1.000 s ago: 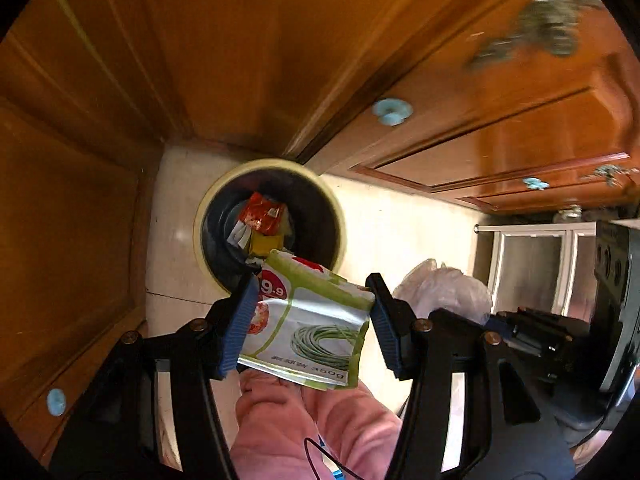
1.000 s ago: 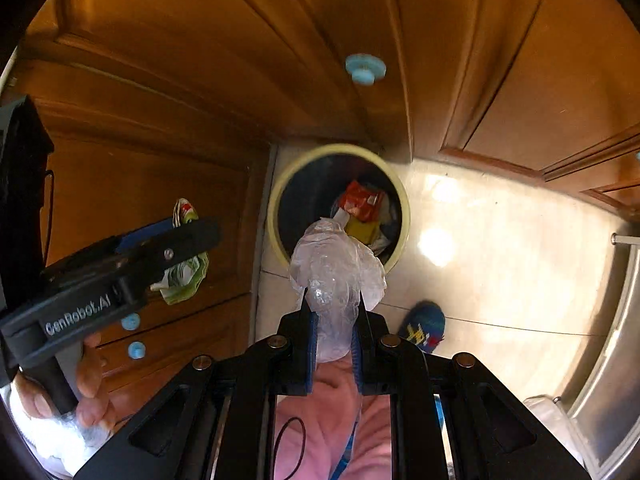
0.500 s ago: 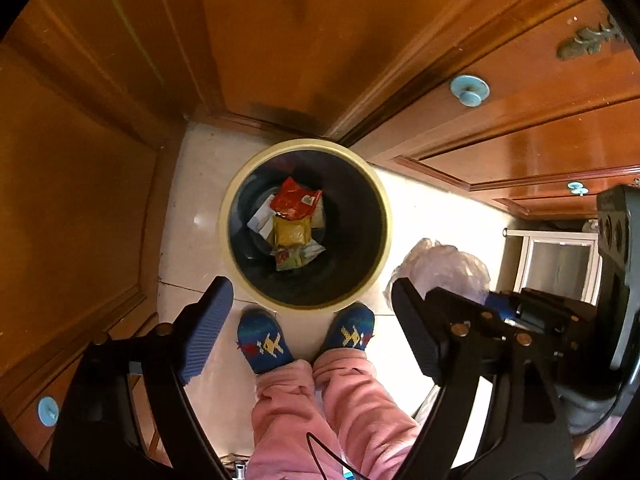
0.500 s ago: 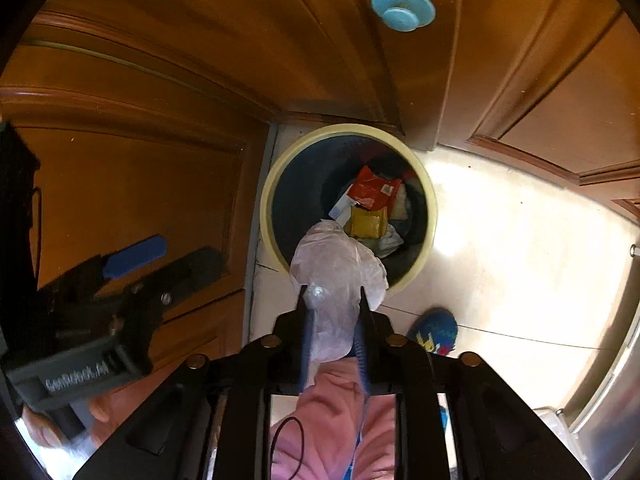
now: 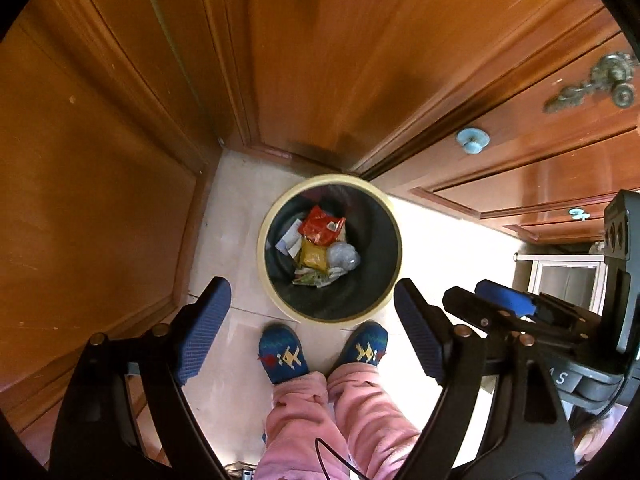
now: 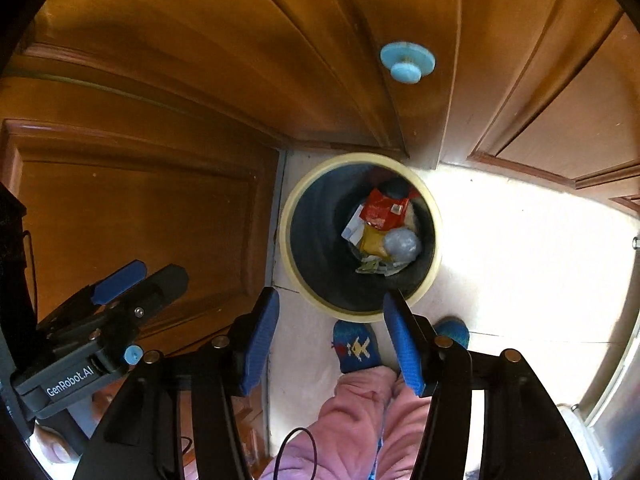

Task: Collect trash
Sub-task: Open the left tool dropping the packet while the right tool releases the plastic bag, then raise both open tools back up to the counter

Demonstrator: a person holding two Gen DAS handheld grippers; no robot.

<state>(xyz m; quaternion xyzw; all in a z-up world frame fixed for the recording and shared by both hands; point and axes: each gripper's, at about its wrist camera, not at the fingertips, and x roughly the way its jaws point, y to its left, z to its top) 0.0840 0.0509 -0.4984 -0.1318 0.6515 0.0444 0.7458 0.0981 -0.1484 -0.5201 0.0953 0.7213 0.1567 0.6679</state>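
Now the trash (image 6: pixel 380 232) lies in the bin (image 6: pixel 296 264), below both grippers' empty, opening jaws.

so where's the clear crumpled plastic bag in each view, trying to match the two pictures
Left wrist view: the clear plastic bag lies inside the trash bin, right of centre of the pile, beside the yellow packet.
Right wrist view: the same bag lies in the bin, at the right side of the pile, again next to the yellow packet.
Shared landmark: the red wrapper just above both.
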